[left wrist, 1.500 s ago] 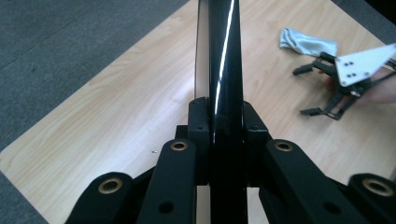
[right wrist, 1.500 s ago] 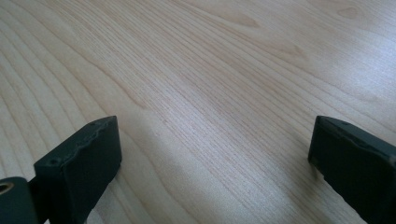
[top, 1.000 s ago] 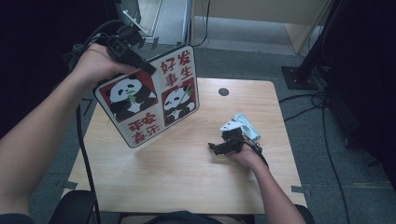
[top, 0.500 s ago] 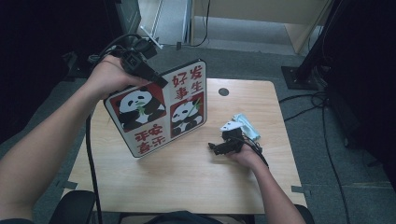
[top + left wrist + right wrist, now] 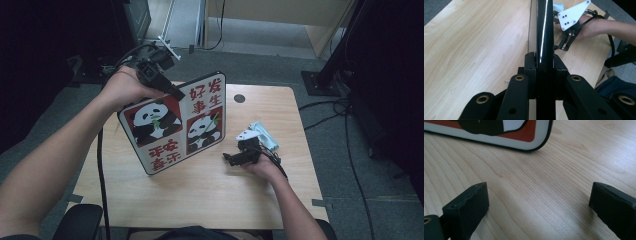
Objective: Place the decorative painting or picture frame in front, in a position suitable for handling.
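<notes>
The left tongs (image 5: pixel 176 94) clench the upper edge of the panda board (image 5: pixel 175 122), tilted, its lower edge seemingly resting on the worktop (image 5: pixel 200 195). Right of the board, the right tongs (image 5: pixel 231 159) rest released.

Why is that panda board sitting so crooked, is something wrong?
The panda board is tilted, not lying flat: the left gripper is clamped on its top edge, while its lower corner meets the wooden table. The right gripper rests open beside it. Nothing looks spilled or broken.

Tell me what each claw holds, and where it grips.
Left claw clamps the panda board on its upper edge. Right claw is open on the table, holding nothing.
</notes>
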The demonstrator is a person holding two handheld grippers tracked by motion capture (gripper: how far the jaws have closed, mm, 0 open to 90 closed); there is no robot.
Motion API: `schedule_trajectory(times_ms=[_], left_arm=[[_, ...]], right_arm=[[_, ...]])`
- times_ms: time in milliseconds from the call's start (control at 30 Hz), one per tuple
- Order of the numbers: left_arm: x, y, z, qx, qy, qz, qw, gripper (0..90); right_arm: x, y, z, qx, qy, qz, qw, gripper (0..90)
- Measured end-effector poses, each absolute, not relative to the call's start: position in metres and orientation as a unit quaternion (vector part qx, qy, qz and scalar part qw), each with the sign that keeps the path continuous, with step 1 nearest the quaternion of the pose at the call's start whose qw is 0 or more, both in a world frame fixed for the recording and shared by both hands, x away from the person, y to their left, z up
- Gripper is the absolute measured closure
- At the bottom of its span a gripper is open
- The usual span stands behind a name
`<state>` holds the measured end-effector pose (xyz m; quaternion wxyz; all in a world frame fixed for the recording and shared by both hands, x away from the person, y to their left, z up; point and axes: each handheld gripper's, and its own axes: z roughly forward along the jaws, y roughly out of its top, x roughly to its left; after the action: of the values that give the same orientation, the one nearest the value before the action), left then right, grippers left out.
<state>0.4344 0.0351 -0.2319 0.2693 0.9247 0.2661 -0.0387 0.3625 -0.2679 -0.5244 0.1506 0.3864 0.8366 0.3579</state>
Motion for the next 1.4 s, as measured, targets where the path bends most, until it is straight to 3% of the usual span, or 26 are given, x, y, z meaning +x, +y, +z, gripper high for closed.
schedule_trajectory(times_ms=[867, 1167, 1400], left_arm=[[0.457, 0.05, -0.239, 0.914, 0.303, -0.043, 0.267, 77.4], [0.46, 0.054, -0.241, 0.91, 0.313, -0.048, 0.268, 70.9], [0.461, 0.059, -0.24, 0.907, 0.31, -0.041, 0.283, 57.7]], right_arm=[[0.362, -0.268, -0.524, 0.386, 0.837, 0.358, 0.152, 2.7], [0.362, -0.269, -0.524, 0.384, 0.838, 0.358, 0.15, 2.7], [0.362, -0.269, -0.524, 0.383, 0.838, 0.358, 0.15, 2.7]])
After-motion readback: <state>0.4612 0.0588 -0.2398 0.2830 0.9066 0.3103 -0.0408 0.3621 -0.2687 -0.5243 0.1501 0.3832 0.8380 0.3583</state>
